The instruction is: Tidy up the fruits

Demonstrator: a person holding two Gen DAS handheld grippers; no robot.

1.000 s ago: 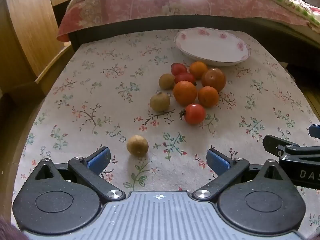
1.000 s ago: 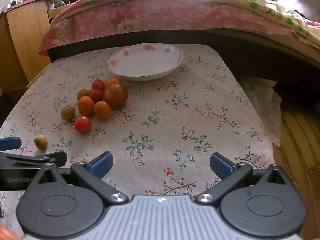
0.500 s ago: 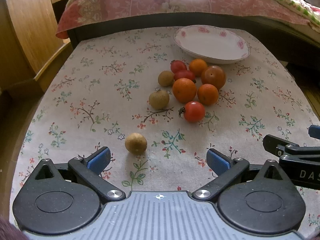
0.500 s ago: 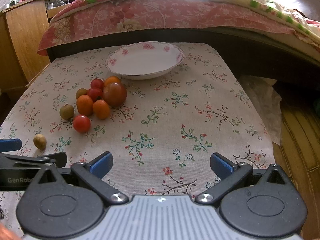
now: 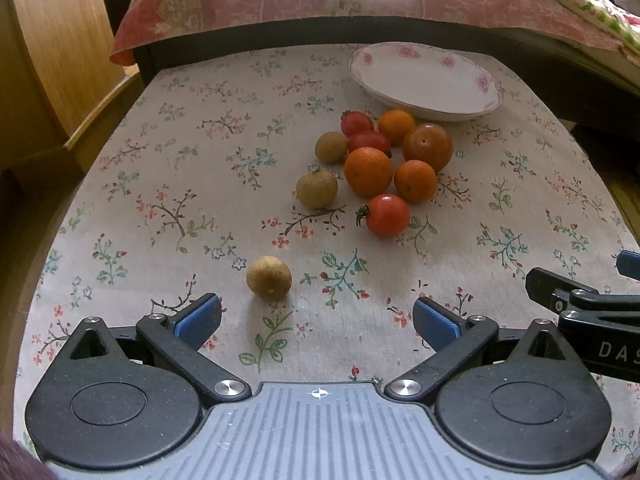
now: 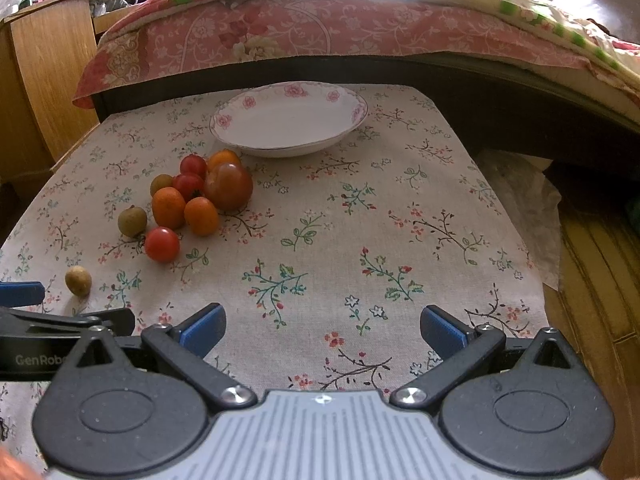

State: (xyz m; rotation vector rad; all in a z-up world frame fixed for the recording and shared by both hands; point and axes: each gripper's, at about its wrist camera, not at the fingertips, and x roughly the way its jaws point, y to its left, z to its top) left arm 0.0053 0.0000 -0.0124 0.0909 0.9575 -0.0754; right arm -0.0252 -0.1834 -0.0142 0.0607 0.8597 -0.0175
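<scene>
A small table (image 6: 400,216) covered with a pale cloth printed in little flower sprigs carries everything. Toward its far edge sits a white dish (image 6: 288,120) with pink roses round the rim, nothing in it. Just in front of the dish the fruit lies straight on the cloth in a tight bunch: three oranges (image 5: 368,171), a big dark tomato (image 5: 427,147), small red tomatoes (image 5: 387,215) and two dull brownish round fruits (image 5: 317,189) at the left side. One more brown fruit (image 5: 268,278) lies apart, nearer the front edge
</scene>
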